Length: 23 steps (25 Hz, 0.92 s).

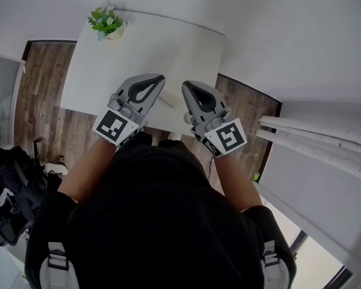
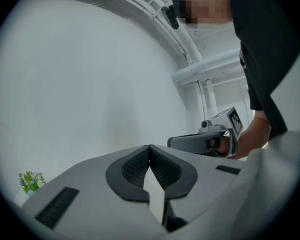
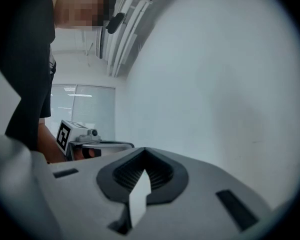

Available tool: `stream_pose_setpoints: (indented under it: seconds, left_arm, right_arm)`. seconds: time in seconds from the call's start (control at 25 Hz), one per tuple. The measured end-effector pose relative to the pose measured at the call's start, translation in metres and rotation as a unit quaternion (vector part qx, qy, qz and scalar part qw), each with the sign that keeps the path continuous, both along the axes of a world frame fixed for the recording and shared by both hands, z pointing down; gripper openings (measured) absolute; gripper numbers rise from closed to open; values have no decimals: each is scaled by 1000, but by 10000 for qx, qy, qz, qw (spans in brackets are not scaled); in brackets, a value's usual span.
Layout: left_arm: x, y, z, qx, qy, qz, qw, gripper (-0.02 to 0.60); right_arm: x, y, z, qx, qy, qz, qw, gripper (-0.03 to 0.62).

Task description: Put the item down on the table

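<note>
My left gripper (image 1: 160,77) and right gripper (image 1: 186,85) hover side by side over the near edge of a white table (image 1: 168,47), tips pointing away from me. In the left gripper view the left gripper's (image 2: 150,147) ribbed pads meet with nothing between them. The right gripper view shows the right gripper (image 3: 144,149) the same way, shut and empty. Each camera catches the other gripper beside it: the right gripper (image 2: 210,139) and the left gripper (image 3: 90,141). A small pale strip (image 1: 168,103) lies on the table between the grippers; what it is I cannot tell.
A small potted plant (image 1: 107,23) stands at the table's far left corner. Wooden floor (image 1: 42,101) surrounds the table. Dark bags (image 1: 12,185) sit on the floor at left. White pipes (image 1: 313,137) run along the right wall.
</note>
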State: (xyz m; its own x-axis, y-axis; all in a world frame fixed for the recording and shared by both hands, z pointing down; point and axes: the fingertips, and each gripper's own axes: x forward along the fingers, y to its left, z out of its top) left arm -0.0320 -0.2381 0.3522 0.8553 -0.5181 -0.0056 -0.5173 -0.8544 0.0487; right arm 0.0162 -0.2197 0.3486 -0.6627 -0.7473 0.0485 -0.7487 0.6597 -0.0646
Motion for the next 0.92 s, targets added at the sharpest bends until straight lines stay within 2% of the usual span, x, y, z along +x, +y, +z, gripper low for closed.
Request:
stream_pose_setpoints:
  seconds: [0.92]
  left_arm:
    - [10, 6, -4, 47, -51, 9, 10000, -6]
  right_arm:
    - [8, 0, -5, 106, 78, -33, 9999, 2]
